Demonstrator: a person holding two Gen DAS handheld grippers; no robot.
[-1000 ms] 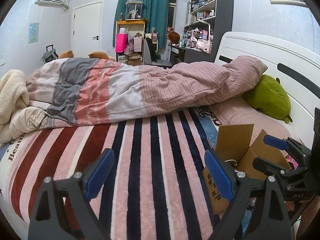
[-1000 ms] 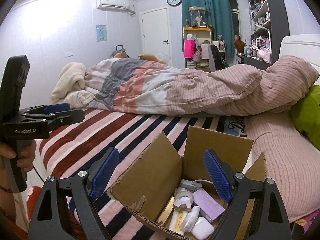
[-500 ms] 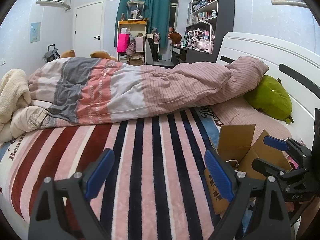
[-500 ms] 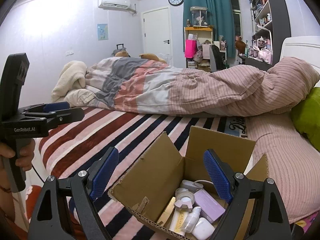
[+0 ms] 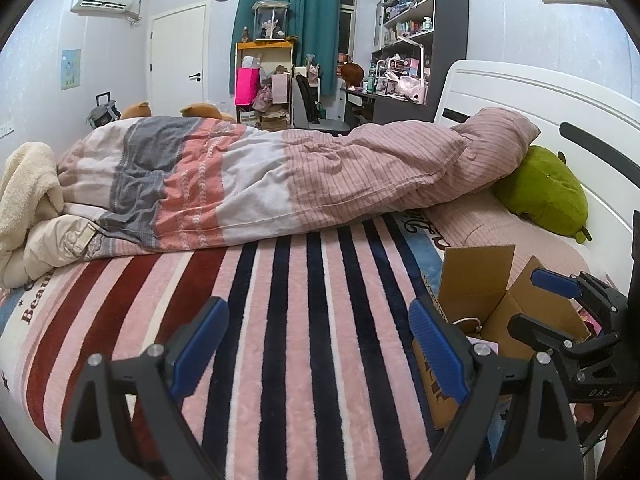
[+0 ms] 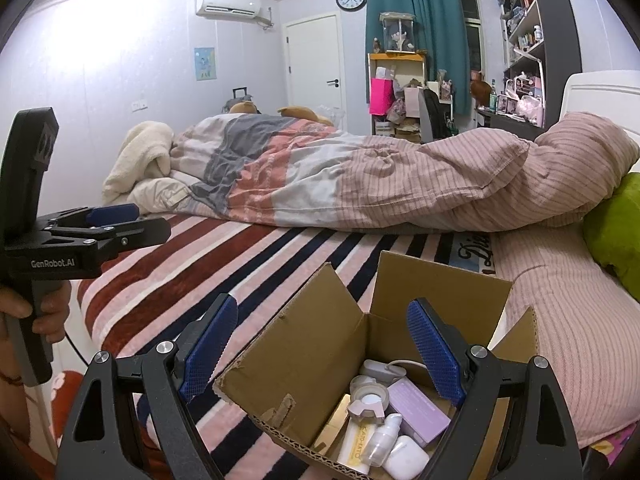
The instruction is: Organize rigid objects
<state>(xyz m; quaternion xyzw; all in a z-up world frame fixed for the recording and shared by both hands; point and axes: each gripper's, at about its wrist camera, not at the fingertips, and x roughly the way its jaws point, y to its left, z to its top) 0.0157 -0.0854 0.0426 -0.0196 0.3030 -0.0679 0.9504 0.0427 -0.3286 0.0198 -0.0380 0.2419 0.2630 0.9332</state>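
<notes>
An open cardboard box stands on the striped bedspread, also at the right of the left wrist view. Inside lie a tape roll, a lilac box, a white pump bottle, a white earbud case, a tube and a white charger. My right gripper is open and empty, just above the box. My left gripper is open and empty over the bedspread, left of the box; it also shows in the right wrist view.
A rolled striped duvet lies across the bed behind. A green plush cushion leans on the white headboard. A cream blanket sits at the far left. Shelves and a desk stand beyond the bed.
Both grippers have drifted back slightly; the views shift a little. Both stay open and empty. The box has not moved.
</notes>
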